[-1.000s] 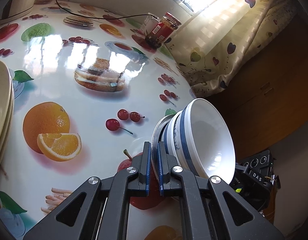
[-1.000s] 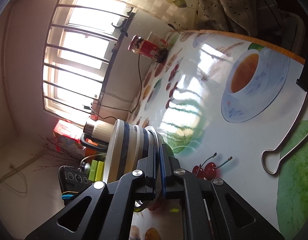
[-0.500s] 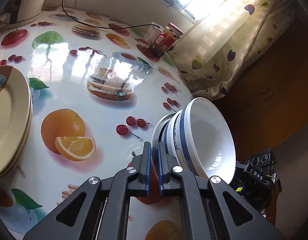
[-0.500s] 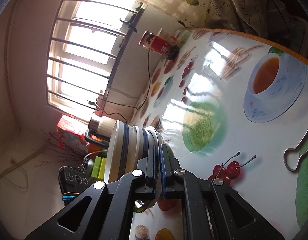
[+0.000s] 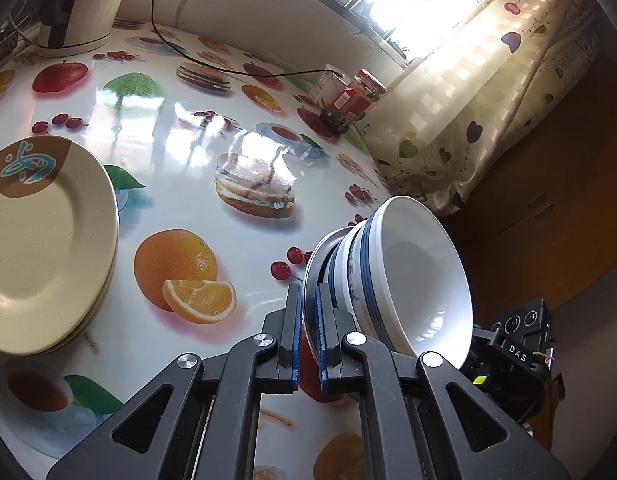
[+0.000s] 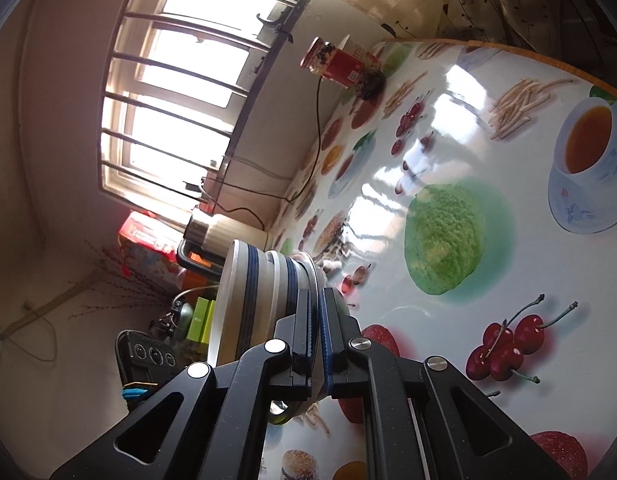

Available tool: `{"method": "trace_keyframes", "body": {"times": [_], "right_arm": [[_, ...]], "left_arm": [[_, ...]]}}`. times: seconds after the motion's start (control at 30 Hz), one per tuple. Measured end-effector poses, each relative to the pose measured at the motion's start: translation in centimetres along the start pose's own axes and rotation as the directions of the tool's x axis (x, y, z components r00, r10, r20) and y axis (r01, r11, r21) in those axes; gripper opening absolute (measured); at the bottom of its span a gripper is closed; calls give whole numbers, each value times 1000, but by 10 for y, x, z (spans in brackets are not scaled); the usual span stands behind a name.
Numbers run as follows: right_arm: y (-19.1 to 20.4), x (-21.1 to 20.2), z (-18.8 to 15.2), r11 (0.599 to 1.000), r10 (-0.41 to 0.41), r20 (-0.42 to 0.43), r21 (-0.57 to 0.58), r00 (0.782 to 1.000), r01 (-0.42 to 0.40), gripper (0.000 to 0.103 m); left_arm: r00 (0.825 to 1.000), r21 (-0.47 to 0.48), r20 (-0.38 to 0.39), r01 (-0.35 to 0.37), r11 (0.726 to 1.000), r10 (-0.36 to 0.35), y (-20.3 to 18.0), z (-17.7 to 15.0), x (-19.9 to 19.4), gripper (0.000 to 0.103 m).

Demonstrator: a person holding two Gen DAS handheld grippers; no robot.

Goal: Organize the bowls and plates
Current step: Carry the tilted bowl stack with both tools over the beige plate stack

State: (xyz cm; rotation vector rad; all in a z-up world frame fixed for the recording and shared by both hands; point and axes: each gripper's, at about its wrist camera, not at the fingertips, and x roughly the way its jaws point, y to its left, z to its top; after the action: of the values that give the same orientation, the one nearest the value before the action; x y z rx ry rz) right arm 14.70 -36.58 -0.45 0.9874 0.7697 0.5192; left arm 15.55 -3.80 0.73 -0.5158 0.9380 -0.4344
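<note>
**potwasher:** Both claws clamped tight on the same load. Left claw has its blue pads pinched on the thin rim of the metal dish at the bottom of the bowl stack, and the right claw grips the opposite edge of that same dish. So the whole nest of blue-striped white bowls hangs in the air between the two, tipped on its side in both views, over the edge of the worktop. Cream plates are piled on the left side of it, well apart from the bowls.

**spoonbender:** Looks like mid-carry to me. My guess is the stack wants to land on the open glossy patch somewhere near the plates. How I'd do it: move both hands together at one pace, because if one leads, the dish twists in the pads. Level the stack before lowering. The upper bowls just sit nested, nothing holds them, so they could slide out. Keep clear of the kettle cable and the jar at the back. Let go only once the dish base sits flat.
</note>
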Motion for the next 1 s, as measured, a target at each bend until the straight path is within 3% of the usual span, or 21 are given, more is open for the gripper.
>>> {"method": "trace_keyframes", "body": {"times": [1.0], "right_arm": [[40,74,-13,996,74,-146,-42,986,-81,7]], "left_arm": [[990,-94,105,-88,992,97,48,3,-57,5]]}}
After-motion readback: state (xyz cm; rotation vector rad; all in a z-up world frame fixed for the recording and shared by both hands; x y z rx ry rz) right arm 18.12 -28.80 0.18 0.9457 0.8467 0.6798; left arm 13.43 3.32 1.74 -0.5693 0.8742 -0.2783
